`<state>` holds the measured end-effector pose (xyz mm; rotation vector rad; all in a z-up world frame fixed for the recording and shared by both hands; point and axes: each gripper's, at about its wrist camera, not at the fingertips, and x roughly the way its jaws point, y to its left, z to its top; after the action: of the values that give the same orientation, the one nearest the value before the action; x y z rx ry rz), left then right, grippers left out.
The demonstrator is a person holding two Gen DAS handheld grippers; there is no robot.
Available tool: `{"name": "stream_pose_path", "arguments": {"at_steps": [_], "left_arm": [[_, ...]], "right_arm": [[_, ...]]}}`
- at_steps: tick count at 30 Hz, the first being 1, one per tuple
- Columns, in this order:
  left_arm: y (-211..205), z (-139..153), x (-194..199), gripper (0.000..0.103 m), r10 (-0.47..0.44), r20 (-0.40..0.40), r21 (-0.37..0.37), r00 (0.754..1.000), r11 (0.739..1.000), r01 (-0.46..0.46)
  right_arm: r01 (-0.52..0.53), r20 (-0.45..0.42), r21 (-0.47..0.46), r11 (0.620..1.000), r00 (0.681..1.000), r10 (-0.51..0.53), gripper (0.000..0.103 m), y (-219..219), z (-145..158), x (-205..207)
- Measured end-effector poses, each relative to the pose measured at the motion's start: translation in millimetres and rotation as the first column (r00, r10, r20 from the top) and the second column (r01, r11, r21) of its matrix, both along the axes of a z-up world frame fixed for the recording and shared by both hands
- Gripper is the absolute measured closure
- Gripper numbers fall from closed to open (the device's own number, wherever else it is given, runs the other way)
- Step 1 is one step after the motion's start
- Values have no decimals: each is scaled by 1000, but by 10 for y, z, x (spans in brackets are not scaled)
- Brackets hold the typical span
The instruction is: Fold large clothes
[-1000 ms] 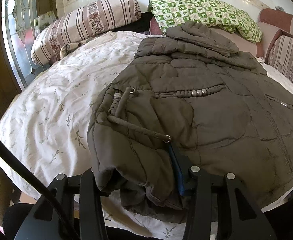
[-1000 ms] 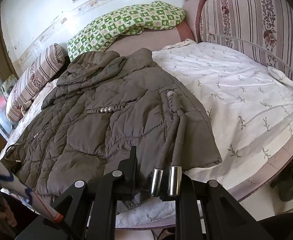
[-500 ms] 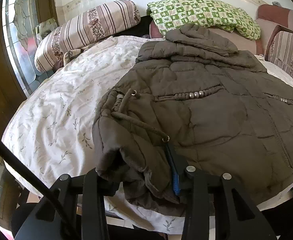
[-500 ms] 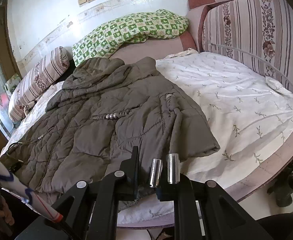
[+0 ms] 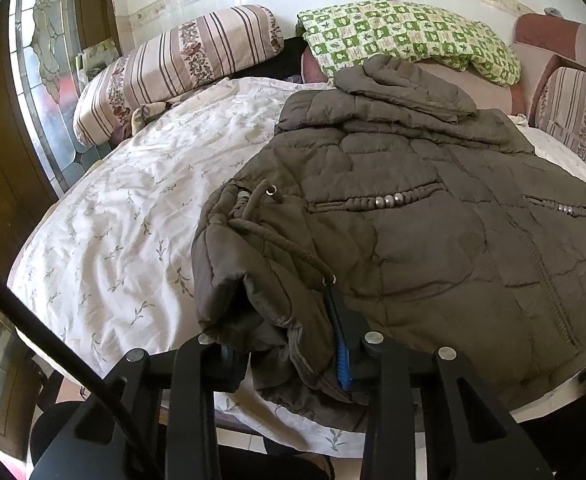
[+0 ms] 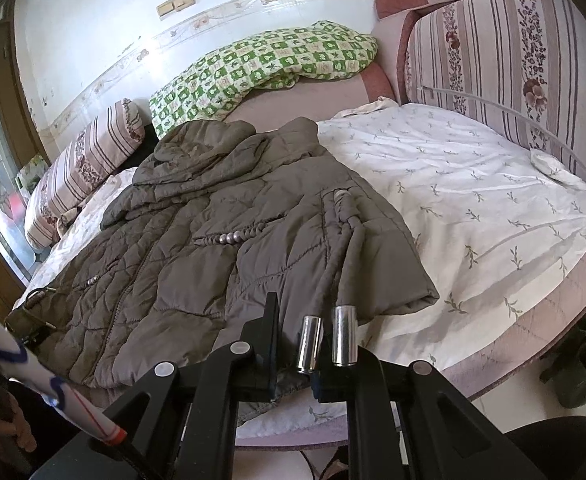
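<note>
A brown quilted hooded jacket (image 5: 393,240) lies spread on the bed, hood toward the pillows. In the left wrist view my left gripper (image 5: 285,332) sits at the near hem corner. Its jaws are closing, with a bunched fold of the hem filling the gap and the blue pad (image 5: 343,364) pressed into the fabric. In the right wrist view the jacket (image 6: 197,248) runs off to the left. My right gripper (image 6: 297,344) is shut on the opposite hem corner. Two metal drawstring ends (image 6: 309,344) stick up between its fingers.
A white leaf-print sheet (image 5: 133,208) covers the round bed, whose edge (image 6: 533,328) is close below both grippers. Striped bolsters (image 5: 181,64), a green checked quilt (image 5: 405,36) and a striped padded headboard (image 6: 513,64) line the far side. A stained-glass window (image 5: 41,80) stands left.
The left jaws have drawn closer together and the hem fold between them has bunched up higher. The right gripper's grip looks the same.
</note>
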<state>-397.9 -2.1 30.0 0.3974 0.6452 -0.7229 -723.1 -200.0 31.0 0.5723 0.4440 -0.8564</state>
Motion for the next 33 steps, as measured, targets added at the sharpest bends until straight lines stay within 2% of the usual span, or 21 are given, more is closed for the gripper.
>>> {"name": "stream_pose_path", "arguments": {"at_steps": [33], "left_arm": [[112, 264, -51, 75, -3, 0, -50, 1000, 999, 3]], "right_arm": [[-27, 31, -33, 999, 999, 28, 91, 62, 238, -27]]}}
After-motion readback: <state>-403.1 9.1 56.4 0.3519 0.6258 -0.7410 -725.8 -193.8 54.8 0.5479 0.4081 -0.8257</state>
